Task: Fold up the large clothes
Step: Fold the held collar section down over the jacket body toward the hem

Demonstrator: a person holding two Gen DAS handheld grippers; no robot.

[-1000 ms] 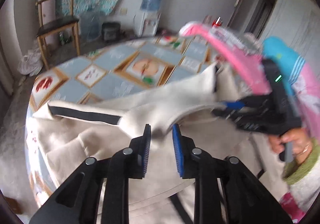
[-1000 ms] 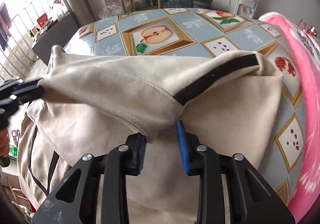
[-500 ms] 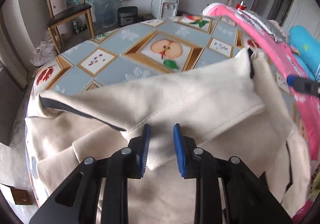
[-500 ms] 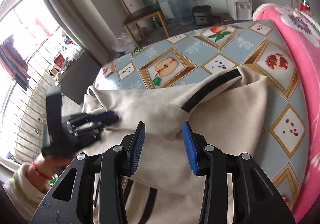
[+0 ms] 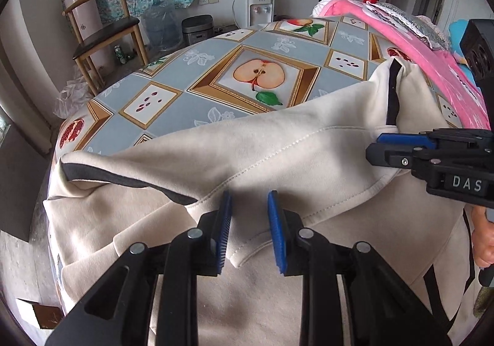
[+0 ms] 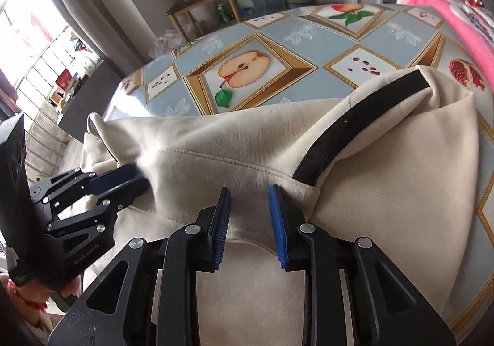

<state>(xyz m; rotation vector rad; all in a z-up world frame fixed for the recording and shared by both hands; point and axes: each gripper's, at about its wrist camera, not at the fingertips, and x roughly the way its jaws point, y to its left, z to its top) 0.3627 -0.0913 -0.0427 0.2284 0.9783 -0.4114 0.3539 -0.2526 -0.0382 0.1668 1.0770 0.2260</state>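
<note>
Cream garment [image 5: 278, 154] on table [image 5: 216, 46], left gripper [image 5: 248, 228] clamping its hem, right gripper [image 6: 250, 222] jaws just closed, pinching the fold

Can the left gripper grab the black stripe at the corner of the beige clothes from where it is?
Probably yes. The left gripper sits at the cream garment's stitched hem, and the black stripe lies just left of its fingers with nothing between. It would have to let go of the hem first, though.
</note>
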